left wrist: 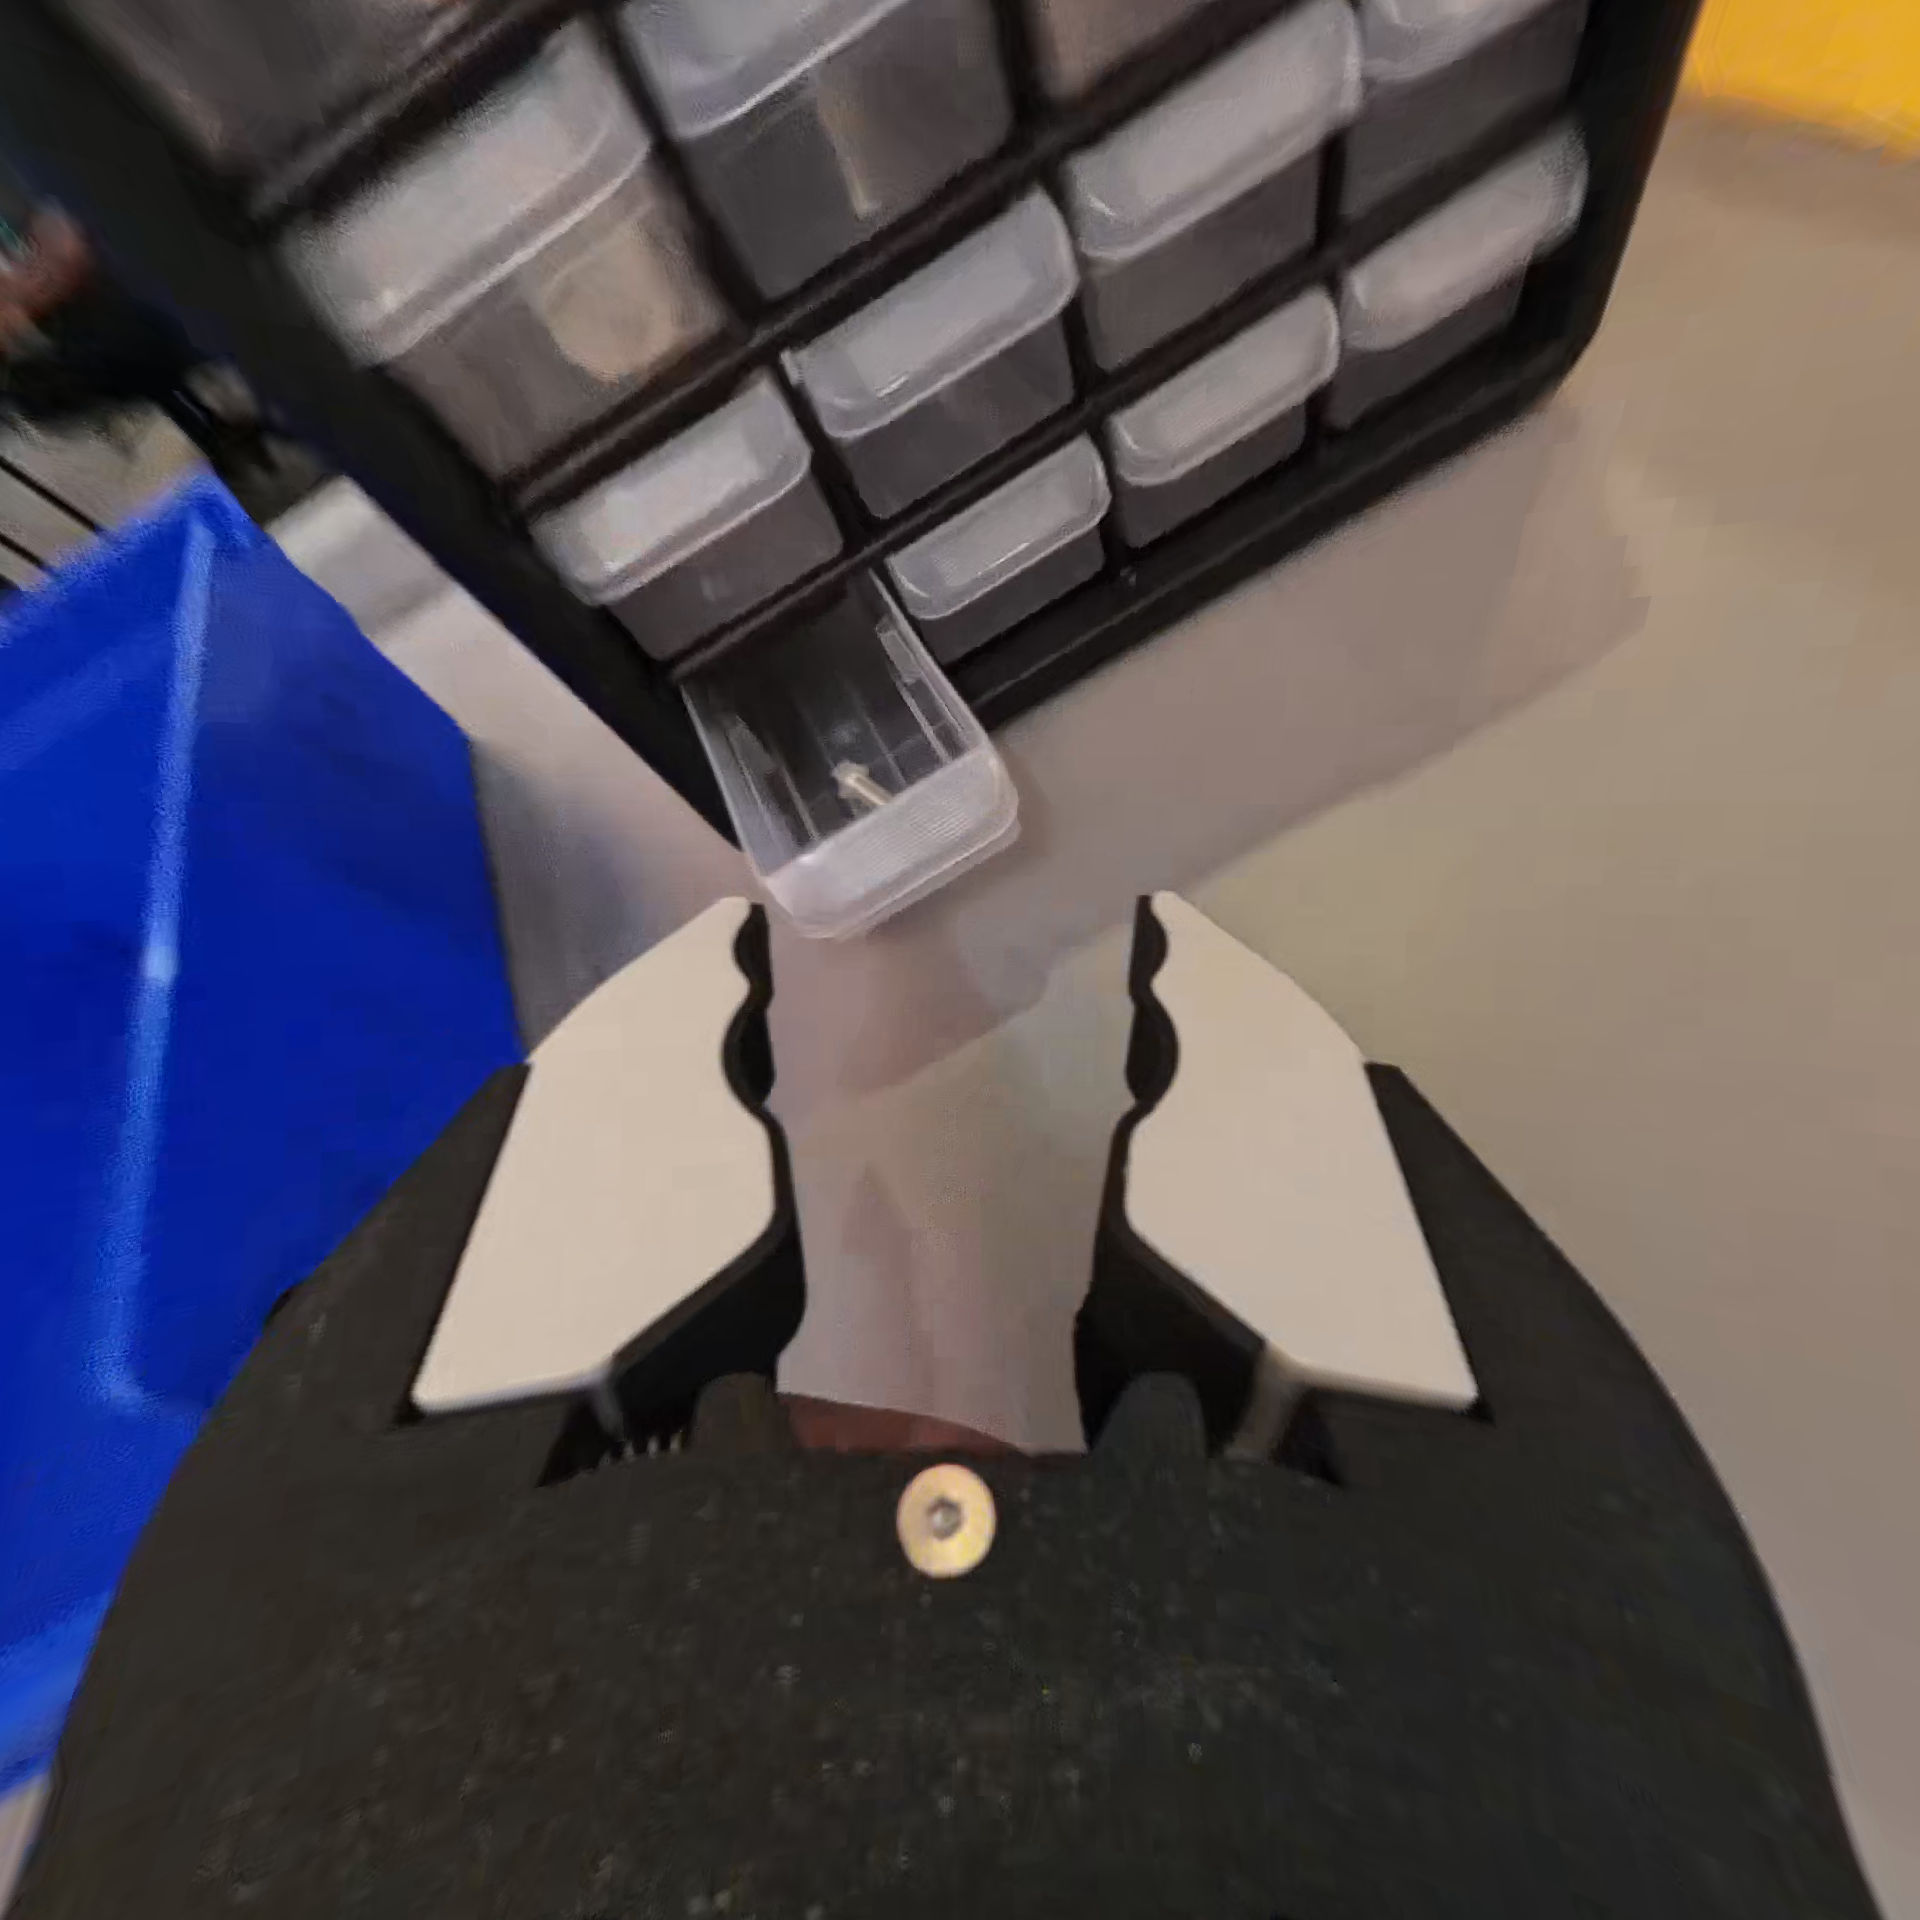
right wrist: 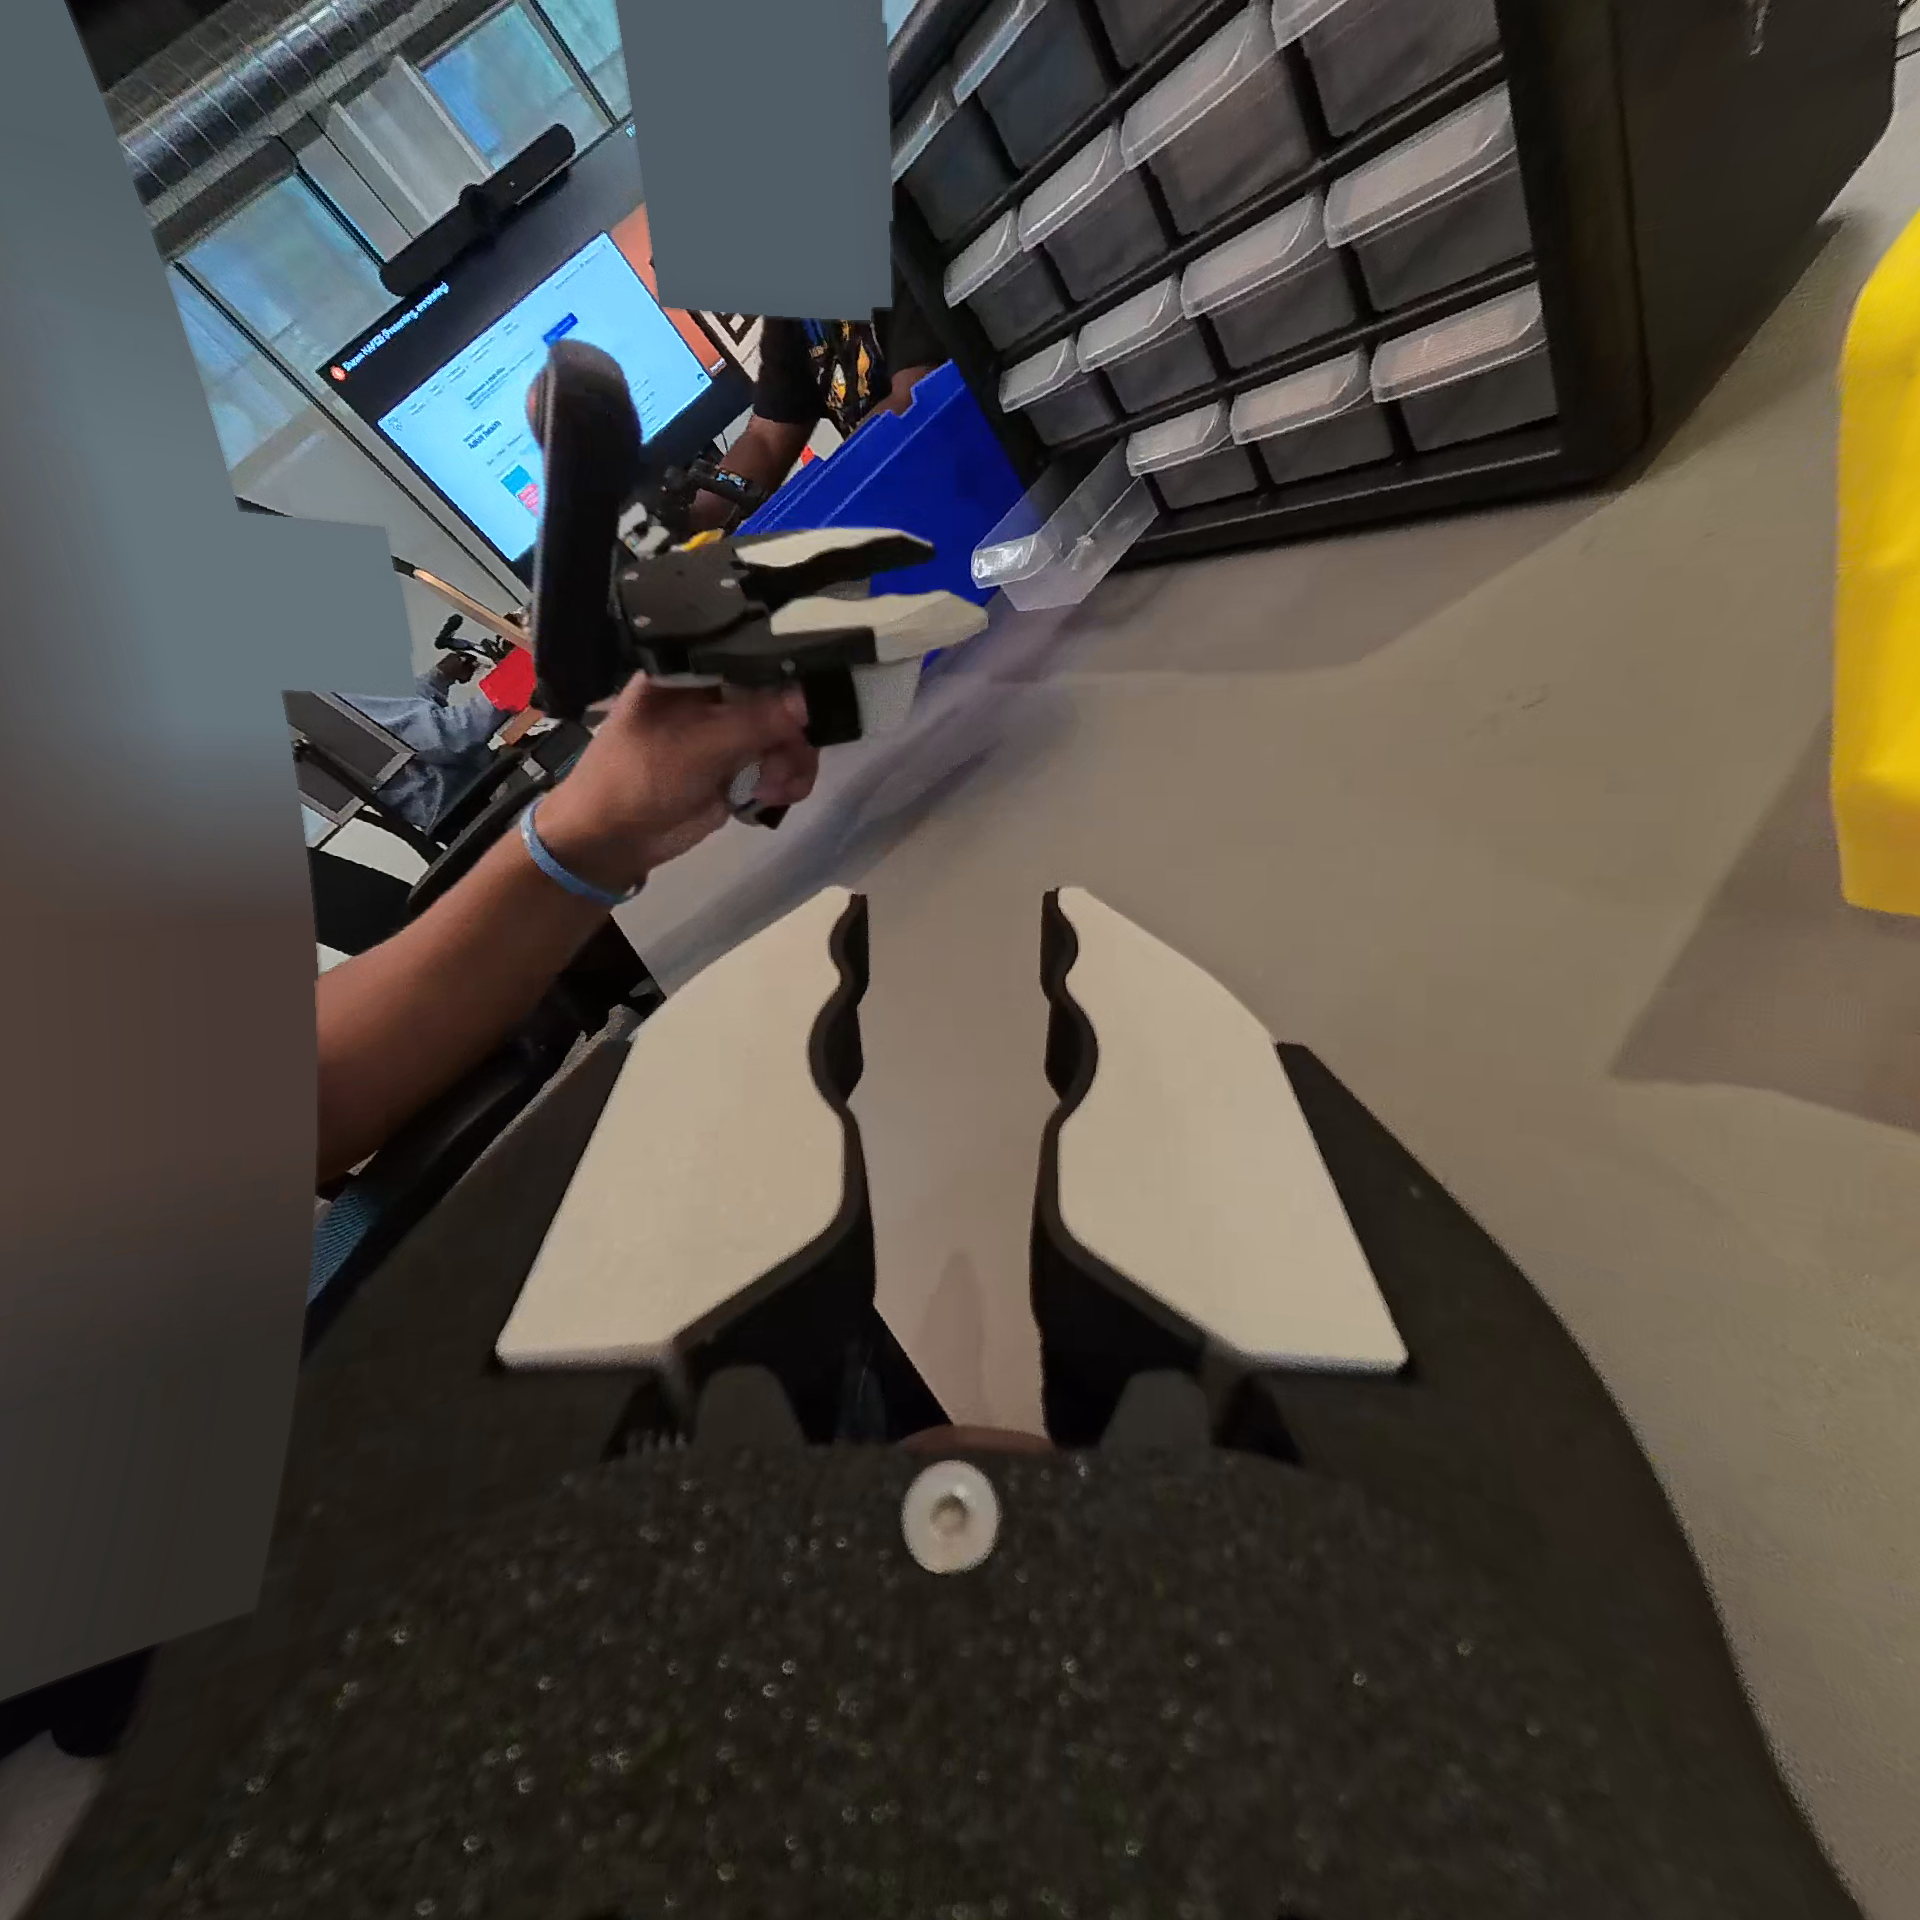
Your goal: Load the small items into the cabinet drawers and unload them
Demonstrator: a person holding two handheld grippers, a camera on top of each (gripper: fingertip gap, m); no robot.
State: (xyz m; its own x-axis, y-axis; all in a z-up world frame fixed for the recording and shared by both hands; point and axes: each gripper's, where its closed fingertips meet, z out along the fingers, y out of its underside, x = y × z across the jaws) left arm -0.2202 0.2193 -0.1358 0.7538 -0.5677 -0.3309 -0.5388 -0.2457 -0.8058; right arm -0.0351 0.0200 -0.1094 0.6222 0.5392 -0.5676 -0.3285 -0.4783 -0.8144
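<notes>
Grey table (left wrist: 1455, 831) fills the lower right of both views, with an office behind: a lit screen (right wrist: 520, 416) and glass walls in the upper left of the right wrist view. On the table stands a black cabinet (left wrist: 1621, 208) of clear drawers, top centre in the left view and upper right in the right view. Its bottom-left drawer (left wrist: 883, 800) is pulled out, the others are pushed in. A small metal screw (left wrist: 857, 777) lies inside the open drawer. The left gripper (left wrist: 951, 914) sits just before the drawer's front, jaws apart and empty; from the right wrist view it shows at centre left, held in a hand (right wrist: 675, 769), its tips near the drawer. A blue bin (left wrist: 208, 935) stands at the left beside the cabinet. The right gripper (right wrist: 951, 904) hangs over bare table, jaws apart, holding nothing. A yellow bin (right wrist: 1881, 623) is at the right edge.
</notes>
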